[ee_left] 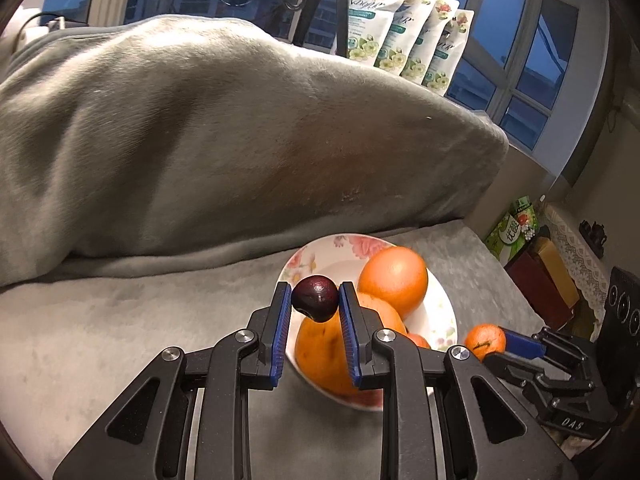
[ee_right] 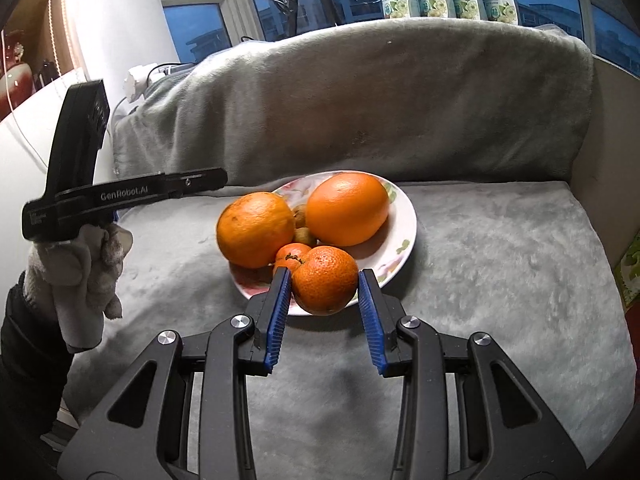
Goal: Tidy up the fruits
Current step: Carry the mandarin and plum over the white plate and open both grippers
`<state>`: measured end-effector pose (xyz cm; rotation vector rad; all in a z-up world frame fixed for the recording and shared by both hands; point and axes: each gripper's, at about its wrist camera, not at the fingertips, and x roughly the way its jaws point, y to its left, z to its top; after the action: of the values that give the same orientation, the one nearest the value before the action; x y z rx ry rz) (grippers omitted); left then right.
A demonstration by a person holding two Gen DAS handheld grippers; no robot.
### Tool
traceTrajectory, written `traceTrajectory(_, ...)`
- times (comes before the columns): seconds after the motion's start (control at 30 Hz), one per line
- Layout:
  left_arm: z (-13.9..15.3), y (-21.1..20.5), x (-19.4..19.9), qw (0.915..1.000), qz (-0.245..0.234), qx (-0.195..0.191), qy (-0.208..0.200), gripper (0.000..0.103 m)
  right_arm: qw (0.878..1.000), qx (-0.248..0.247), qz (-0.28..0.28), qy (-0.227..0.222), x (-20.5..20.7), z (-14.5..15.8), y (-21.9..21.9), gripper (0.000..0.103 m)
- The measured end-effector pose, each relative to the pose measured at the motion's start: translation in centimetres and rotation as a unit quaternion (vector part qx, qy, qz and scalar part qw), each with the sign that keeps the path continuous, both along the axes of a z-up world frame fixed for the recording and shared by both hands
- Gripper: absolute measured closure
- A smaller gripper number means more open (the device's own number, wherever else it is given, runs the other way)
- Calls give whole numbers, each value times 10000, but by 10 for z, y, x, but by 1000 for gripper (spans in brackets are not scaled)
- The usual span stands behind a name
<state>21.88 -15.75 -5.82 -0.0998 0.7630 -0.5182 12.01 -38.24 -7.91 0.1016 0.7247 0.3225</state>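
Note:
My left gripper [ee_left: 315,300] is shut on a dark red cherry [ee_left: 315,298] and holds it above the near left rim of a floral plate [ee_left: 444,312]. The plate [ee_right: 404,236] holds two big oranges [ee_right: 347,209] [ee_right: 256,229], a small mandarin [ee_right: 291,255] and small brown fruits [ee_right: 301,236]. My right gripper [ee_right: 323,286] is shut on a mandarin [ee_right: 325,280] over the plate's near rim. It also shows in the left wrist view [ee_left: 485,341], right of the plate.
The plate sits on a grey plush blanket [ee_right: 500,248] that rises into a covered backrest [ee_left: 200,140]. Refill pouches [ee_left: 412,32] stand on the window sill behind. Boxes [ee_left: 516,228] and a speaker [ee_left: 624,312] sit at the right.

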Motion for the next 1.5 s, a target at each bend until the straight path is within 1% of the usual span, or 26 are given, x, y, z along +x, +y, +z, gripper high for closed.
traceTrajectory(0.37,3,-26,23,9996,-207,174,12,81,9999,-109,-50,97,14,-10,2,67)
traceTrajectory(0.77,-5,-49,42,9985,-319,425,130,81,9998,-151,-44,113,18,-14,3,67)
traceTrajectory(1.3,-2,-54,41,9981,-414,450,118,81,9996,-281,-12,91,19,-14,7,67)
traceTrajectory(1.5,-1,-55,41,9980,-437,448,119,80,9996,-258,-39,108,20,-14,6,67)
